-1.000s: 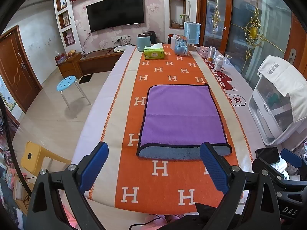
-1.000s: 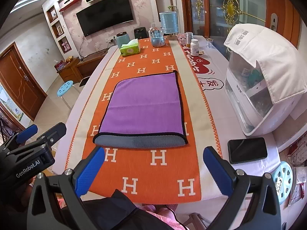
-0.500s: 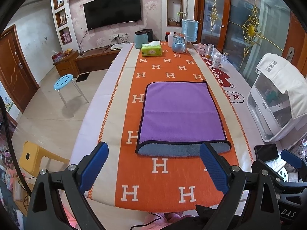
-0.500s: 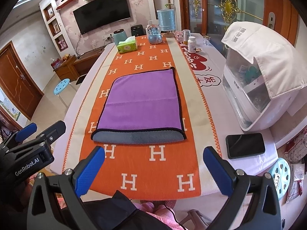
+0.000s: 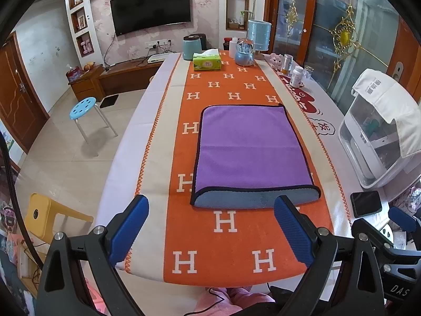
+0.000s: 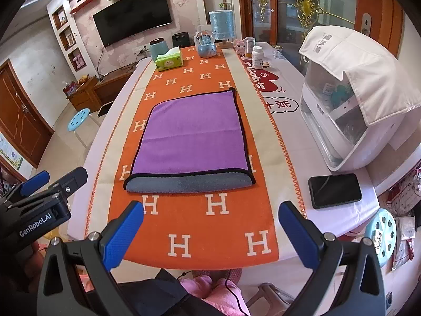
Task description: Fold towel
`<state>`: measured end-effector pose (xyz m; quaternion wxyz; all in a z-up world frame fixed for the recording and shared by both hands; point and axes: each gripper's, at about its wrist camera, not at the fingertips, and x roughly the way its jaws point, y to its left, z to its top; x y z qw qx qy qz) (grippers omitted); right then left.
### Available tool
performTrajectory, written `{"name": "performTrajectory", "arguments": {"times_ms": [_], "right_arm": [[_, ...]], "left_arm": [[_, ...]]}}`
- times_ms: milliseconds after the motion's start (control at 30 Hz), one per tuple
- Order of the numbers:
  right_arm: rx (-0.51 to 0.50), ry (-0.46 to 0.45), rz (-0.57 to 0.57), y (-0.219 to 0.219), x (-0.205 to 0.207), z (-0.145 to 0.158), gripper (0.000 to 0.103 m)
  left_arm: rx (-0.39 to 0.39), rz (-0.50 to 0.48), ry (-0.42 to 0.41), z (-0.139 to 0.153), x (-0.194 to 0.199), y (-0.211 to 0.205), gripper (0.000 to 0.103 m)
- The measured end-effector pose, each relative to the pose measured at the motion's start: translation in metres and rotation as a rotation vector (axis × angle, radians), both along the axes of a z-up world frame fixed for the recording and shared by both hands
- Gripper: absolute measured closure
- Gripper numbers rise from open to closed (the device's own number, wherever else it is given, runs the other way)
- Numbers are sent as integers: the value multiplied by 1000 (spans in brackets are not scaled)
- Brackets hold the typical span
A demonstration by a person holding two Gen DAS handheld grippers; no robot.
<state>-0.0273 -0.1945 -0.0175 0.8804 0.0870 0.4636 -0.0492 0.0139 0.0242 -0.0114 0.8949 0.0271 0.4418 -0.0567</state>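
Lying flat on the orange runner patterned with white H letters (image 5: pixel 231 239), the purple microfibre towel with black edging (image 5: pixel 250 147) is folded once, its grey underside showing along the near fold. Left gripper (image 5: pixel 210 226) and right gripper (image 6: pixel 210 229) both hover near the table's front edge, blue-padded fingers (image 6: pixel 123 234) spread wide, holding nothing. A black phone (image 6: pixel 334 190) rests to the right.

Right gripper (image 6: pixel 210 226) hangs above the near end of the table, jaws spread wide and holding nothing. Purple towel (image 6: pixel 192 137) lies folded flat on the orange runner (image 6: pixel 194 226), grey underside showing along its near fold. Left gripper (image 6: pixel 50 184) sits at the left edge, apparently clear of the cloth. Black phone (image 6: pixel 334 190) rests beside a white appliance (image 6: pixel 350 121).
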Motion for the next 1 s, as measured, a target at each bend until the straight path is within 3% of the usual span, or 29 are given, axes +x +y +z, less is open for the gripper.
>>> {"name": "performTrajectory", "arguments": {"times_ms": [600,1000], "right_arm": [[10,-13,-150,9,13,-19,2],[12,-14,-132,-12,29,-45,7]], "left_arm": [[-2,-100,73,-31,41,28,7],[19,-153,132,-63,71,35,7]]}}
